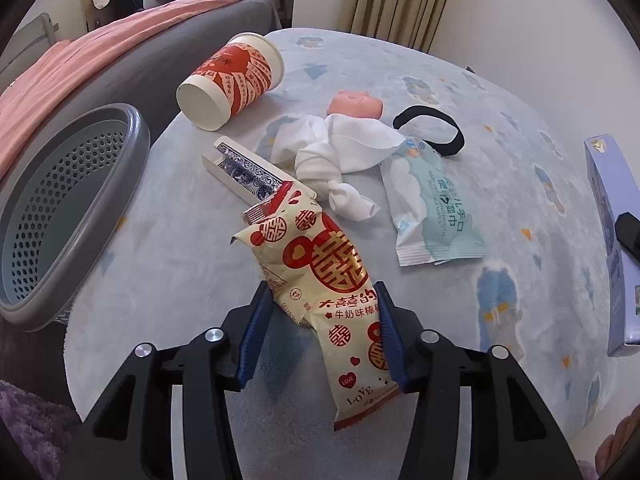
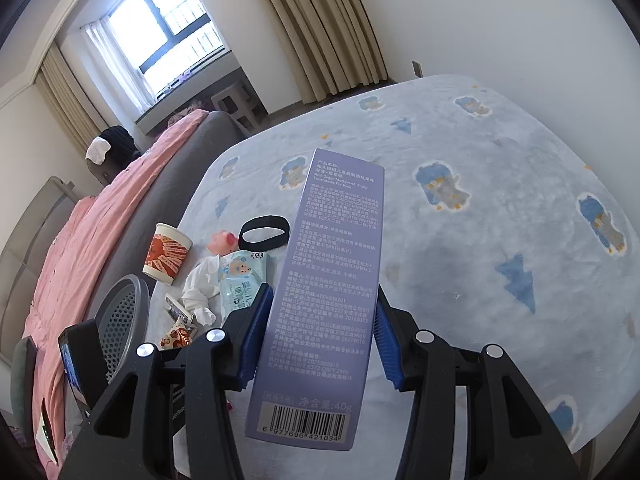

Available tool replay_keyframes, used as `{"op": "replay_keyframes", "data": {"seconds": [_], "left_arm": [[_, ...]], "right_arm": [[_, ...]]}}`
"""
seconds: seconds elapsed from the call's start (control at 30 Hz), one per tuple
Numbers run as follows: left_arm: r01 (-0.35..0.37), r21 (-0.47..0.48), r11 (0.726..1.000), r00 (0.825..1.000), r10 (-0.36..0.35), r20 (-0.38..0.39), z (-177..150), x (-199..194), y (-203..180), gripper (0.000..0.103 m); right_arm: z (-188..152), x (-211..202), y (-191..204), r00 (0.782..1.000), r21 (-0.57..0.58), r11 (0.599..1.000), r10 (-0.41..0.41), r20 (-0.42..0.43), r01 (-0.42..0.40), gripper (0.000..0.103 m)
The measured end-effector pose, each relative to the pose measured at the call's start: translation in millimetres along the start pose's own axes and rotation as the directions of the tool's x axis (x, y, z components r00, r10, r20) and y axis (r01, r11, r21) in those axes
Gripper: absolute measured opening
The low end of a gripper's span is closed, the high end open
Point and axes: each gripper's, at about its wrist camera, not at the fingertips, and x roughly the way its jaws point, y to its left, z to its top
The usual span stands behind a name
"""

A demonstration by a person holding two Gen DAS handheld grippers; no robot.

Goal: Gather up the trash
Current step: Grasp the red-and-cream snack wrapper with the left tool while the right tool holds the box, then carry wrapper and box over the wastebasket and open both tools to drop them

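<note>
Left gripper (image 1: 322, 312): blue ribbed pads pressed against both edges of a cream-and-red snack wrapper (image 1: 316, 276), jaws narrowed to its width, film buckled a little between them. Gripped near the lower middle, probably so the long, limp pack lifts without folding away. Torn top end curling open toward the far side, printed with red double-happiness emblems, hearts and "LOVE"; crumpled and flat, apparently empty.

Right gripper (image 2: 318, 326): clamped across the width of a lilac toothpaste box (image 2: 332, 276), held clear above the blanket, barcode end toward the camera, fine print running up its long face. Held by its narrow sides, likely because the stiff card takes a firm squeeze there.

Just beyond the wrapper: an open playing-card box (image 1: 240, 172), its corner under the torn end. Beside that, a knotted white cloth (image 1: 332, 160), a pale blue wet-wipes packet (image 1: 430, 216), a pink pig toy (image 1: 354, 106) and a black hair band (image 1: 430, 132), all lying loose on the blue-patterned blanket (image 1: 500, 208). Farther off, a red-and-white paper cup (image 1: 232, 80) tipped on its side.

At the left edge, touching the blanket's border: a grey perforated basket (image 1: 72, 208), seemingly empty, presumably the bin for the trash, close enough for a short carry. Behind it, a bed with a pink cover (image 1: 92, 56).
</note>
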Motion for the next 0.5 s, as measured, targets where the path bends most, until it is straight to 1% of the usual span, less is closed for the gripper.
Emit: {"op": "replay_keyframes", "data": {"seconds": [0.03, 0.07, 0.23, 0.37, 0.5], "left_arm": [[0.006, 0.006, 1.0, 1.0, -0.006, 0.002, -2, -2, 1, 0.048], [0.008, 0.013, 1.0, 1.0, -0.008, 0.005, -3, -4, 2, 0.042], [0.011, 0.033, 0.999, 0.999, -0.012, 0.031, -8, -20, 14, 0.042], [0.0, 0.053, 0.999, 0.997, -0.004, 0.078, -3, -43, 29, 0.042], [-0.035, 0.075, 0.997, 0.989, 0.024, 0.145, 7, -70, 50, 0.042]], "right_arm": [[0, 0, 0, 1.0, -0.002, 1.0, 0.0, -0.001, 0.0, 0.048], [0, 1, 1, 1.0, -0.003, 1.0, -0.001, -0.003, 0.001, 0.048], [-2, 5, 11, 1.0, -0.019, 1.0, -0.004, -0.01, 0.004, 0.048], [-4, 11, 27, 1.0, -0.047, 0.999, -0.007, -0.022, 0.006, 0.048], [-6, 20, 50, 0.999, -0.08, 0.997, 0.003, -0.039, -0.006, 0.048]]}}
